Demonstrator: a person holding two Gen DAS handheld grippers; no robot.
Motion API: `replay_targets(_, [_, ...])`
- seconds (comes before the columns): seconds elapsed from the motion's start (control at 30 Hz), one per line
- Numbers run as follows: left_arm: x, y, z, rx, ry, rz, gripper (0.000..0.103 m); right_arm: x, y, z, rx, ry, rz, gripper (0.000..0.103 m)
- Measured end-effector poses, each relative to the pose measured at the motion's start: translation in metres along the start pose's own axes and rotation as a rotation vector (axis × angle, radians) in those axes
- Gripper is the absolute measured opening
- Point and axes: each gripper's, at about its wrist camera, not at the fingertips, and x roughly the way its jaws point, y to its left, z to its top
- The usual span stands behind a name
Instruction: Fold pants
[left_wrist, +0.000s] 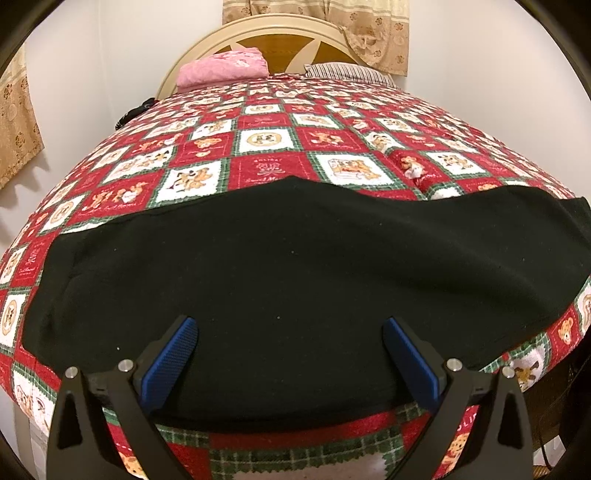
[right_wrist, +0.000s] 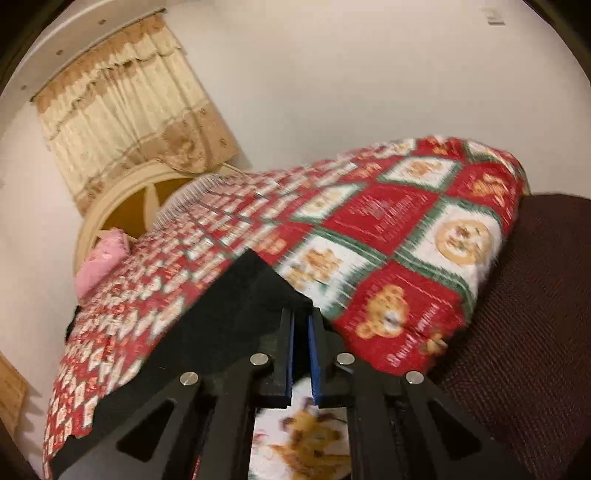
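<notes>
Black pants (left_wrist: 295, 280) lie spread flat across the near part of a bed with a red, white and green bear-pattern blanket (left_wrist: 266, 144). My left gripper (left_wrist: 290, 328) is open, its blue pads (left_wrist: 173, 358) wide apart just above the pants' near edge, holding nothing. In the right wrist view, which is blurred by motion and tilted, my right gripper (right_wrist: 302, 314) is shut on a corner of the pants (right_wrist: 236, 314) and holds that corner lifted off the blanket (right_wrist: 406, 236).
A pink folded cloth (left_wrist: 223, 68) and a striped pillow (left_wrist: 351, 72) lie at the headboard (left_wrist: 280, 33). Curtains (right_wrist: 129, 122) hang behind. A dark brown surface (right_wrist: 524, 314) borders the bed on the right. White walls surround the bed.
</notes>
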Motion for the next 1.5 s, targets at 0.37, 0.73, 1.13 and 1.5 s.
replay_targets(0.37, [-0.007,-0.004,0.003,0.024,-0.030,0.019,0.103,-0.041,-0.028,0.007,0.107,-0.210,0.030,0.085])
replay_targets(0.73, [-0.021,-0.002,0.009,0.013,-0.075,0.032,0.103,0.012,0.025,-0.018,-0.219,-0.026,-0.131,0.065])
replay_targets(1.13, [-0.033,0.023,0.009,-0.047,-0.116,0.052,0.103,-0.031,0.092,-0.018,-0.401,-0.065,-0.043,0.009])
replay_targets(1.5, [-0.041,0.054,0.007,-0.132,-0.143,0.063,0.103,-0.075,0.283,-0.168,-0.800,0.051,0.512,0.009])
